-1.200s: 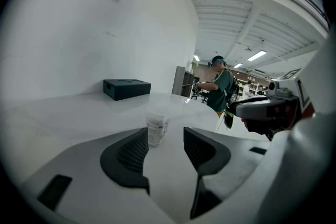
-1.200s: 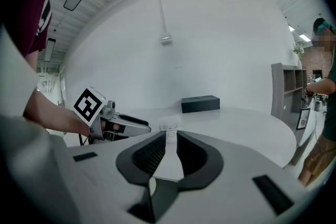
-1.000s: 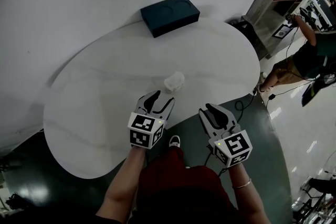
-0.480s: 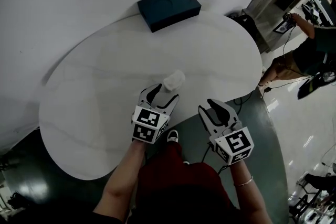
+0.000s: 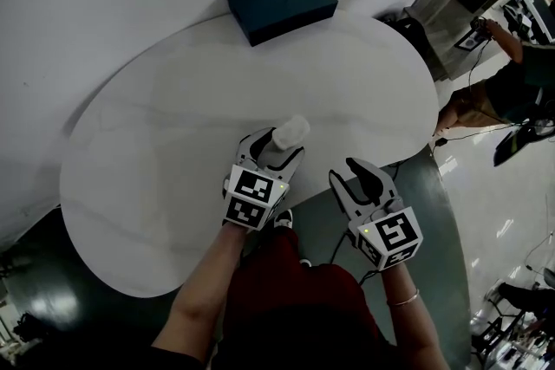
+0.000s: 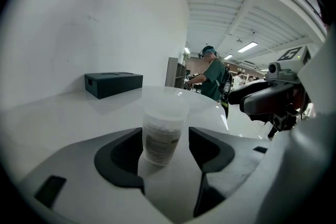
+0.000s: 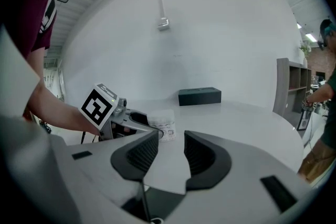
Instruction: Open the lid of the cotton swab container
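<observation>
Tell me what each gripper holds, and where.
Nothing held. Both grippers' jaws have just been opening: the left gripper straddles the cotton swab container low down without clamping; the right gripper is empty.

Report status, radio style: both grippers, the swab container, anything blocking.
Left gripper open, jaws just widened, straddling the cotton swab container. Right gripper open, jaws just widened, empty. Container upright, lid on. Nothing blocking; dark box sits far back.
</observation>
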`<state>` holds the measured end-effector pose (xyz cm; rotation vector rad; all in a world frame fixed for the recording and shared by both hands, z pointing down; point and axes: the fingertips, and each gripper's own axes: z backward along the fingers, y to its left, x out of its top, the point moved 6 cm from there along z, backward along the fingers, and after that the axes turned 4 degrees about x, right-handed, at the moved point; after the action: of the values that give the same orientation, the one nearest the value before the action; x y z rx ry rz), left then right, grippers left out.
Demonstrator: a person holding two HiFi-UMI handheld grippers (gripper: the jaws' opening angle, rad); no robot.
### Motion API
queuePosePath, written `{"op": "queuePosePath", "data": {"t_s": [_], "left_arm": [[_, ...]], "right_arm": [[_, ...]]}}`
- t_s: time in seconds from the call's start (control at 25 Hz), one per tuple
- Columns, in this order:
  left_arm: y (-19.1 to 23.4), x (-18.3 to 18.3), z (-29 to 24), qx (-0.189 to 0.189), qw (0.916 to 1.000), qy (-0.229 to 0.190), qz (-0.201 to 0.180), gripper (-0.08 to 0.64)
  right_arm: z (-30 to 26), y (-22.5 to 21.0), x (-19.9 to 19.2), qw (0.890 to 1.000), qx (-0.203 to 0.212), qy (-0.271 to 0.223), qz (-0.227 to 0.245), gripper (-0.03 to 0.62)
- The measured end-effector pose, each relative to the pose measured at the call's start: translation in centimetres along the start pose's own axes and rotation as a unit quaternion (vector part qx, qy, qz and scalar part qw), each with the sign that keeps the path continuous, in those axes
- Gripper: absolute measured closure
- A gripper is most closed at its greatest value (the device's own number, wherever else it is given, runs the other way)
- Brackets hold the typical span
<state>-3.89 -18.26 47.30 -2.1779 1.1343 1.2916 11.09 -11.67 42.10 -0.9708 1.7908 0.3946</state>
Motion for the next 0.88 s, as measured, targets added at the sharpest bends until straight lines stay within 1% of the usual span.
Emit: {"op": "queuePosePath", "data": {"t_s": [0.2,0.36,0.52,0.64,0.88], "left_arm": [[0.2,0.2,-0.4,0.007,0.9999,0.01,-0.012,0.307],[0.2,0.1,-0.6,0.023,0.9994,0.013,-0.023,0.307],[0.1,0.0,-0.7,0.028,0.999,0.014,-0.031,0.307],[0.0,0.0,-0.6,0.028,0.9988,0.013,-0.038,0.308],[-0.6,0.0,-0.1,0.01,0.9983,0.008,-0.057,0.316]], "right_arm": [[-0.2,-0.5,-0.3,1.0,-0.01,0.003,-0.007,0.448],[-0.4,-0.8,-0.4,1.0,-0.01,0.006,-0.012,0.448],[-0.5,-0.7,-0.3,1.0,-0.01,0.008,-0.009,0.448],[-0.5,-0.3,0.0,1.0,-0.005,0.01,0.0,0.448],[-0.2,0.8,0.7,0.999,0.011,0.021,0.041,0.448]]}}
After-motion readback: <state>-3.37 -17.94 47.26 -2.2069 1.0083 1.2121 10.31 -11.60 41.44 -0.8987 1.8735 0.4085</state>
